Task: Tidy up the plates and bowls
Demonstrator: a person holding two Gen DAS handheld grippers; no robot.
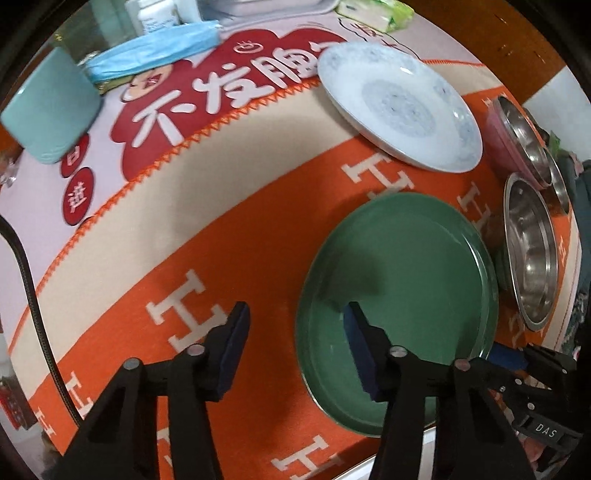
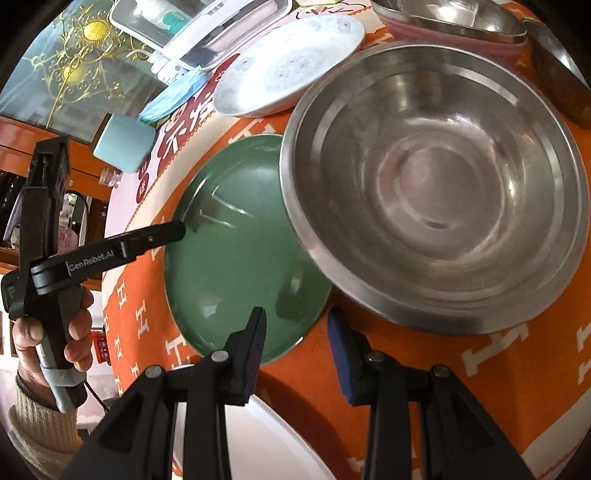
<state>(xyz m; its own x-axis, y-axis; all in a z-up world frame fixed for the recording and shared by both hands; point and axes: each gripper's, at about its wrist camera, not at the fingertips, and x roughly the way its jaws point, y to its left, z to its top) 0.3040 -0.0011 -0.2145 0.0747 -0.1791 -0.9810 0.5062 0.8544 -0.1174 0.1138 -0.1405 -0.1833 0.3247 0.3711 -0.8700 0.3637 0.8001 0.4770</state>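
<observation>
Green glaze marks the landmark: a green plate (image 1: 397, 306) on the orange cloth (image 1: 258, 258). Both grippers straddle its rim with jaws parted and pads clear of it. The left gripper (image 1: 295, 347) stands at one edge, the right gripper (image 2: 297, 354) at the opposite edge. Beyond the plate lies a white plate (image 1: 399, 107); beside it, overlapping its rim, a steel bowl (image 2: 436, 181). Only the right wrist view shows the hand (image 2: 51, 332) holding the left gripper; only the left view shows the steel bowl's neighbour, a pink bowl (image 1: 506, 136).

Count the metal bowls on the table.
3, possibly more hidden. A large steel bowl sits beside the green plate; a pink-sided one lies behind it; a third shows only its rim at the right edge.
</observation>
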